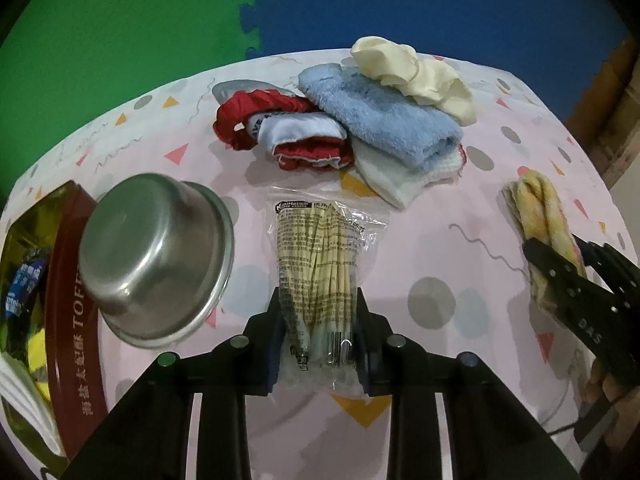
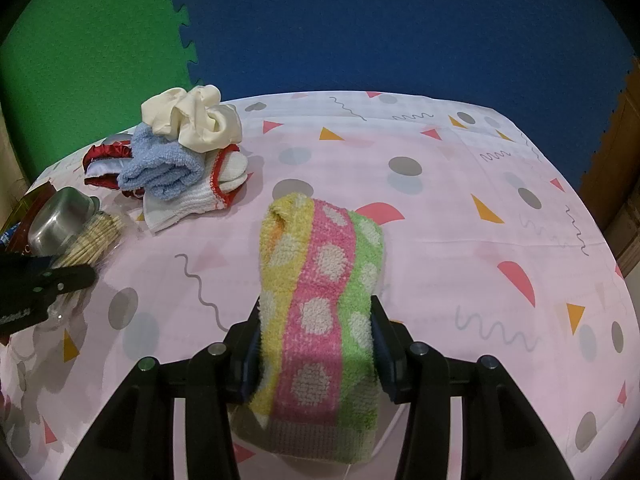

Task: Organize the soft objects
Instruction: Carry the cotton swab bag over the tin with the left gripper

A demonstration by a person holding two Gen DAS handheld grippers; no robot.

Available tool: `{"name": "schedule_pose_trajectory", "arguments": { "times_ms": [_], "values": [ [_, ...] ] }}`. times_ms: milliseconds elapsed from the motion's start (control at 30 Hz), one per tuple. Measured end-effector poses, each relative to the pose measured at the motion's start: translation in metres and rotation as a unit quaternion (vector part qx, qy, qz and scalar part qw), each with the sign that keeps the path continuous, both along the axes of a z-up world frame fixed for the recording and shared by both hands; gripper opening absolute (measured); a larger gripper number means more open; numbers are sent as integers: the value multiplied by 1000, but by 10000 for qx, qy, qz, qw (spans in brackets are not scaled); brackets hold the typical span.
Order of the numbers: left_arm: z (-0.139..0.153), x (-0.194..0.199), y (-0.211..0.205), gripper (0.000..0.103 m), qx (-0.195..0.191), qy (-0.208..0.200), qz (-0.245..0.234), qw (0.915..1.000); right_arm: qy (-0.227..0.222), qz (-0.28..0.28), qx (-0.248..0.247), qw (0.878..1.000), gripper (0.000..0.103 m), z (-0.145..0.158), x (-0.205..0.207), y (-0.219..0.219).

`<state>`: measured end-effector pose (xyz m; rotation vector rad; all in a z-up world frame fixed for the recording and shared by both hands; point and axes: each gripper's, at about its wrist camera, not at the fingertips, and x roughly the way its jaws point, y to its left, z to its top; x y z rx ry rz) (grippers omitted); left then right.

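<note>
My left gripper [image 1: 319, 320] is shut on a clear plastic pack of wooden sticks [image 1: 320, 256] that lies on the table; the pack also shows in the right wrist view [image 2: 94, 240]. My right gripper [image 2: 318, 328] is shut on a striped, dotted yellow-pink-green towel [image 2: 320, 288]; the towel also shows in the left wrist view [image 1: 540, 220]. A pile of soft things sits at the back: a cream cloth [image 1: 412, 72], a blue towel [image 1: 384, 116], a red and white cloth [image 1: 280, 128] and a white cloth with red trim [image 2: 192, 196].
An upturned steel bowl [image 1: 156, 260] leans on a dark red tin [image 1: 64, 320] holding packets at the left. The table has a pink patterned cloth [image 2: 480, 240]. Green and blue foam mats lie beyond its far edge.
</note>
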<state>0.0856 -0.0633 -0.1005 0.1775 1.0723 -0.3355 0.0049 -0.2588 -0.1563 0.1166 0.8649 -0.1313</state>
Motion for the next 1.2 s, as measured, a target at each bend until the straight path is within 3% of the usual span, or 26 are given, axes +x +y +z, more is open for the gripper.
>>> {"name": "schedule_pose_trajectory", "arguments": {
  "times_ms": [367, 667, 1200],
  "values": [
    [13, -14, 10, 26, -188, -98, -9, 9998, 0, -4, -2, 10000, 48, 0, 0, 0],
    [36, -23, 26, 26, -52, -510, 82, 9987, 3, -7, -4, 10000, 48, 0, 0, 0],
    [75, -15, 105, 26, 11, -871, 785, 9931, 7, -12, -5, 10000, 48, 0, 0, 0]
  ]
}}
